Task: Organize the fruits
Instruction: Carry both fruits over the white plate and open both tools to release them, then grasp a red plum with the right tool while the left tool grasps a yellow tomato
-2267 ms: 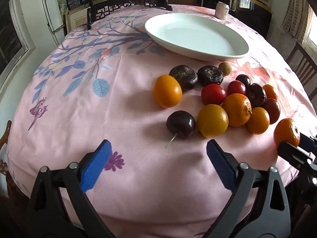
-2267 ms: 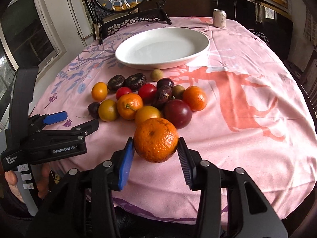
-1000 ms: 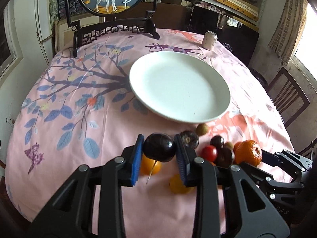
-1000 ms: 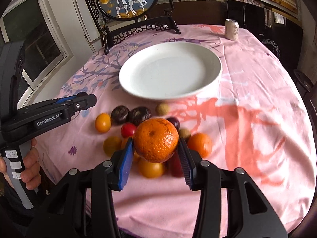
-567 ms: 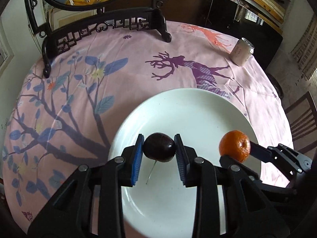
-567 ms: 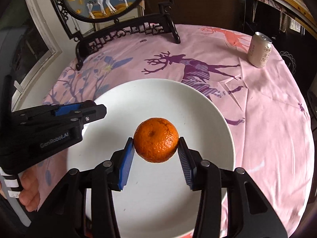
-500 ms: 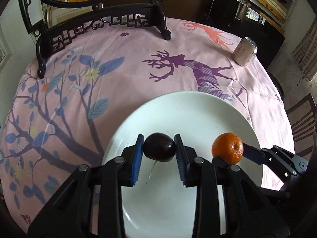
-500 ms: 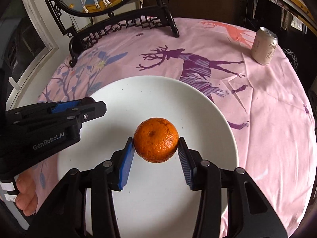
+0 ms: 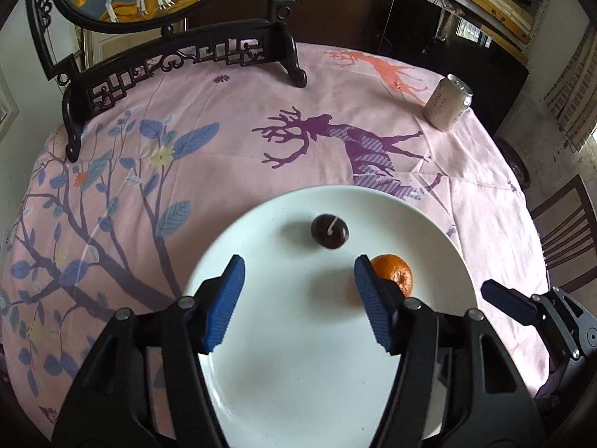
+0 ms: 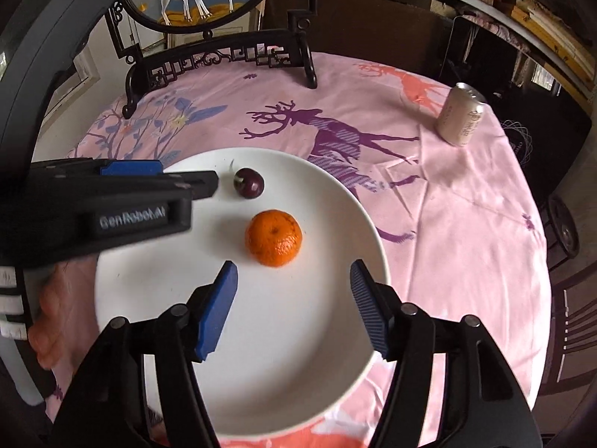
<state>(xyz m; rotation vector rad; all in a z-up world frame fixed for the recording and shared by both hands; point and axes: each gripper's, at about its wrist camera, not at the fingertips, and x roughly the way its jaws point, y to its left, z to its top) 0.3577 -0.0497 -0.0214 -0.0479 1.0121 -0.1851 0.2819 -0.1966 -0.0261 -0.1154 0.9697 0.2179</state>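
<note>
A dark plum with a pale stem and an orange mandarin lie on the white plate. My left gripper is open and empty above the plate, just short of the plum. In the right wrist view my right gripper is open and empty, just short of the mandarin; the plum lies beyond it on the plate. The left gripper's body crosses that view at the left. The remaining fruits are out of sight.
A drink can stands at the far right of the pink patterned tablecloth. A dark carved stand with a round deer picture sits at the table's back edge. A wooden chair is at the right.
Both grippers have opened and let go of their fruit. The plum and the mandarin now lie on the plate, and both grippers have drawn back slightly.
</note>
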